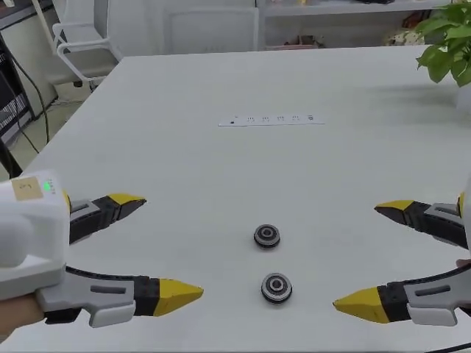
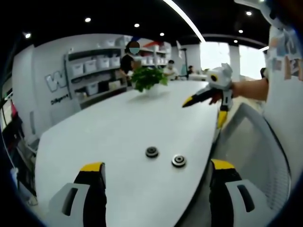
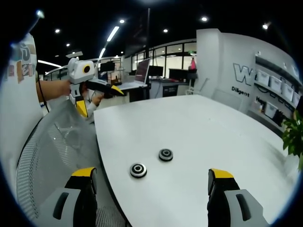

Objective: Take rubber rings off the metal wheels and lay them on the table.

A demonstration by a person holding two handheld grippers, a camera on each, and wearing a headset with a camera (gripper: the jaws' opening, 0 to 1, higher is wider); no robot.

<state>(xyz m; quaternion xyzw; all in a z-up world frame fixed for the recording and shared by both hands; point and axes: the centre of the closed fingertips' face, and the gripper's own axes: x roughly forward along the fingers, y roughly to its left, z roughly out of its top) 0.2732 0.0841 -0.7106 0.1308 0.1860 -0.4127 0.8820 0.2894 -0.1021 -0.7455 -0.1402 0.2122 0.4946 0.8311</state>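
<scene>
1. I judge the task as not yet begun. The far wheel (image 1: 266,236) and the near wheel (image 1: 276,287) lie flat on the table (image 1: 221,169), close together and between my grippers.
2. Each small round wheel seems to carry its dark rubber ring around a shiny metal hub, though they're too small to be sure. Both rings are left to pull.
3. The left gripper (image 1: 173,246) is spread wide and empty. So is the right gripper (image 1: 355,255), and both are clear of the wheels.
4. The tabletop looks pale, smooth and matte. The jaws are grey with pointed yellow tips.
</scene>
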